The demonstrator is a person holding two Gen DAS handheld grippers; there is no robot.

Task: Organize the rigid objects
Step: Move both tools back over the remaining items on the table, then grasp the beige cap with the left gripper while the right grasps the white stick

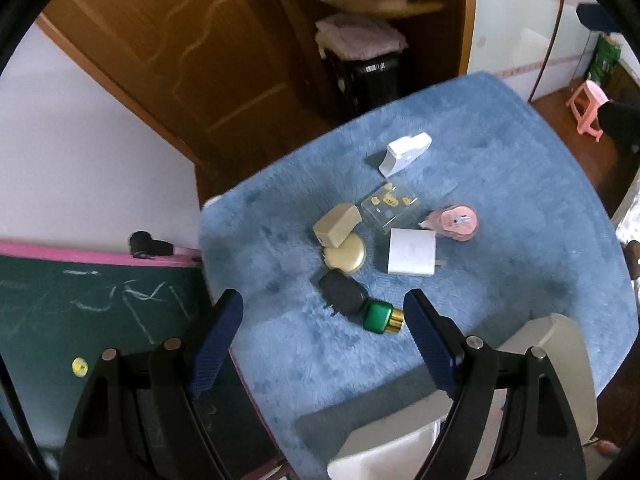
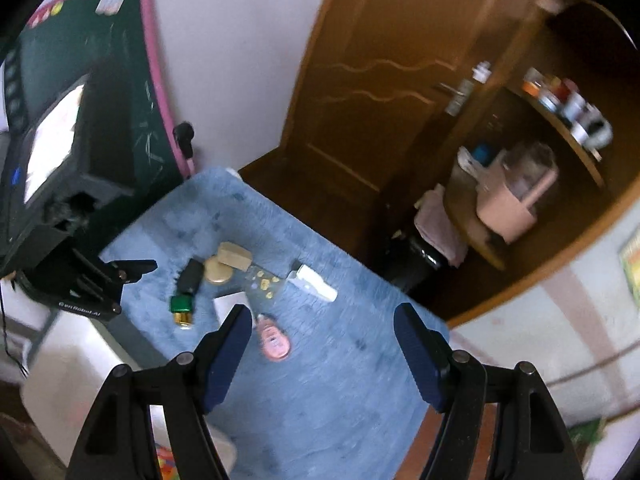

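Seven small rigid objects clustered on a blue surface, both tools open and empty

Seven objects are seen grouped near the middle of the blue plush-covered surface (image 1: 520,200). A green bottle with a gold cap (image 1: 380,317) lies on its side at the near end of the group, touching a black oval case (image 1: 343,291). Just beyond the case a round gold compact (image 1: 347,255) is found, with a beige rectangular block (image 1: 337,225) resting partly on it. A white square charger (image 1: 412,252) lies to the right of the compact, and a pink round item (image 1: 456,221) sits just beside the charger's far corner. A clear plastic box holding small yellow pieces (image 1: 390,209) is placed between the beige block and the pink item. A white wedge-shaped holder (image 1: 405,153) stands apart at the far side of the group.

The left tool (image 1: 324,312) is held above the near edge of the group with its blue pads (image 1: 218,344) spread wide and nothing gripped; the green bottle shows between them but lies below on the surface. The right tool (image 2: 322,326) is likewise held open and empty above the surface, the pink item being seen just beside its left pad.

A white bin (image 1: 400,440) is seen at the near edge. A green chalkboard with a pink frame (image 1: 80,304) leans against the wall, and a brown wooden door (image 1: 192,52) and shelves stand behind.
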